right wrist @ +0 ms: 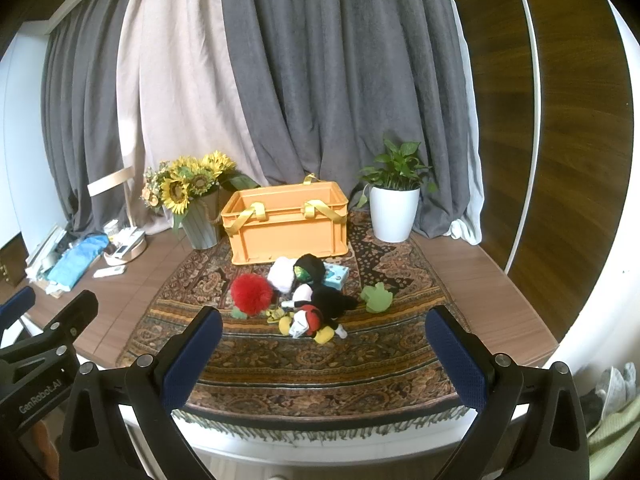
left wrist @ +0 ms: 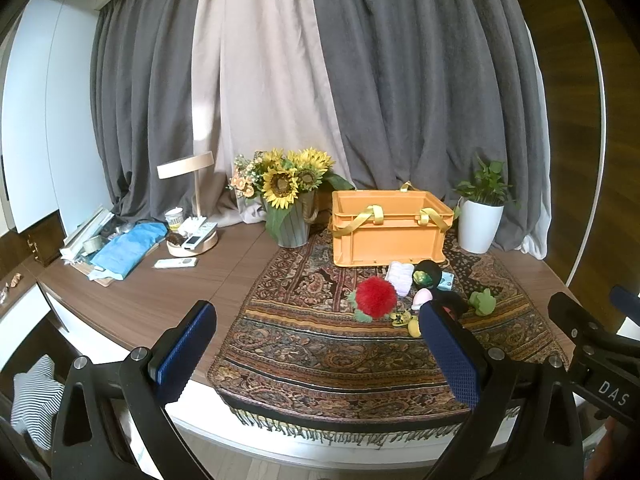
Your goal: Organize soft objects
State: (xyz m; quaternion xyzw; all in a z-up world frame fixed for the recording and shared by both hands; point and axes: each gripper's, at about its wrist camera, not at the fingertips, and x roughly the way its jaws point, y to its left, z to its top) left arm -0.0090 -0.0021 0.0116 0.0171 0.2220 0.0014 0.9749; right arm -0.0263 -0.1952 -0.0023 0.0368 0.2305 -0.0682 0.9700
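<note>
Left gripper (left wrist: 316, 344) and right gripper (right wrist: 324, 344): jaws wide, empty. Toys (right wrist: 308, 300) lie on the rug (right wrist: 320, 376), near the crate (right wrist: 286, 228).

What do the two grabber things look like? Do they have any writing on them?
Both look alike. The left gripper and the right gripper have black frames with silver bolts and triangle-shaped cut-outs. Their fingers carry dark blue, bumpy pads. White writing shows on the sides: "DAS" on the right one in the left wrist view, and "GenRobot.AI" on the left one in the right wrist view. No cables show.
</note>
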